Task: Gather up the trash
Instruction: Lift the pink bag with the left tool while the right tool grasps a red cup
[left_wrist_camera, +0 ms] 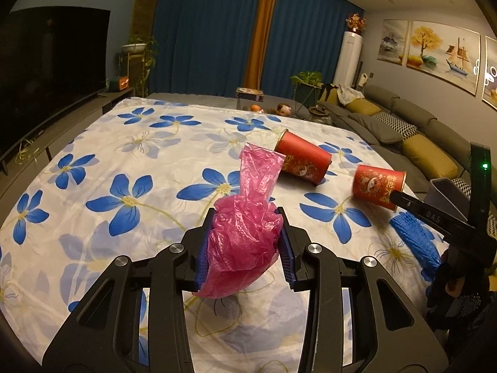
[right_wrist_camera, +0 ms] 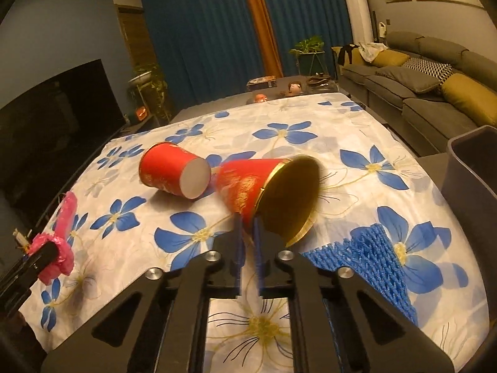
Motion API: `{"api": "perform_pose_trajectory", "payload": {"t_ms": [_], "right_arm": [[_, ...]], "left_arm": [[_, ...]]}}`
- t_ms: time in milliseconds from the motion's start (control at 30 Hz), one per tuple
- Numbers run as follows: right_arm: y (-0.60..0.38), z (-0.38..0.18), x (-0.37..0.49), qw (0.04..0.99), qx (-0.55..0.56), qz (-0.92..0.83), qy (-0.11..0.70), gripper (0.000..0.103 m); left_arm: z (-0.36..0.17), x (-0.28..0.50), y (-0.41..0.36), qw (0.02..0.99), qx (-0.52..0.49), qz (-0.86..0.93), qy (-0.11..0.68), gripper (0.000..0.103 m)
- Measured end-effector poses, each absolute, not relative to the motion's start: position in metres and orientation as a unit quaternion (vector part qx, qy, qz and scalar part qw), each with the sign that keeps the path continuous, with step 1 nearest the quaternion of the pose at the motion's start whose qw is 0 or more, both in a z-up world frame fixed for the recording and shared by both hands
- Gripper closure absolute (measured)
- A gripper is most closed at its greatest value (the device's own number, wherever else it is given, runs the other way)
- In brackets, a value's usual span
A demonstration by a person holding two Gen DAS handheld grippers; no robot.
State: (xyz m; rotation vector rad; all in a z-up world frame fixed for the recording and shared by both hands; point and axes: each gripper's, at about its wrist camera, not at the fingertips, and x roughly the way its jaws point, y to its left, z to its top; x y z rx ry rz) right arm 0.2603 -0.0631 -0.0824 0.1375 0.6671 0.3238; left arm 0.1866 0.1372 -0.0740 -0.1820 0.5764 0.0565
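Note:
My left gripper [left_wrist_camera: 247,214] is shut on a crumpled pink plastic bag [left_wrist_camera: 245,239], whose loose end sticks up past the fingertips. Two red paper cups lie on their sides on the flowered tablecloth [left_wrist_camera: 124,155]. The far cup [left_wrist_camera: 303,161] lies free. My right gripper [right_wrist_camera: 247,220] is shut on the near cup [right_wrist_camera: 245,183], its blue pads pinching the cup's wall at the gold rim. From the left wrist view this cup [left_wrist_camera: 377,186] sits at the tip of the right gripper [left_wrist_camera: 396,195]. The free cup [right_wrist_camera: 170,174] shows its white bottom.
A blue foam net [right_wrist_camera: 372,258] lies on the cloth just right of my right gripper. A grey bin [right_wrist_camera: 472,168] stands off the table's right edge, before a grey sofa [right_wrist_camera: 419,93]. A dark television [left_wrist_camera: 46,71] is on the left.

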Motion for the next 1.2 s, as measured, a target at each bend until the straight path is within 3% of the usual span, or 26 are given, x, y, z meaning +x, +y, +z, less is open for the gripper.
{"api": "perform_pose_trajectory", "payload": {"t_ms": [633,1200], "right_arm": [[-0.072,-0.042,0.185,0.949,0.055,0.160,0.266,0.099],[-0.132,-0.002,0.136,0.970,0.053,0.108,0.209,0.099]], "left_arm": [[-0.067,0.179,0.135,0.959,-0.085,0.020,0.269,0.067],[-0.017,0.149,0.079,0.971,-0.055,-0.027,0.229,0.067]]}}
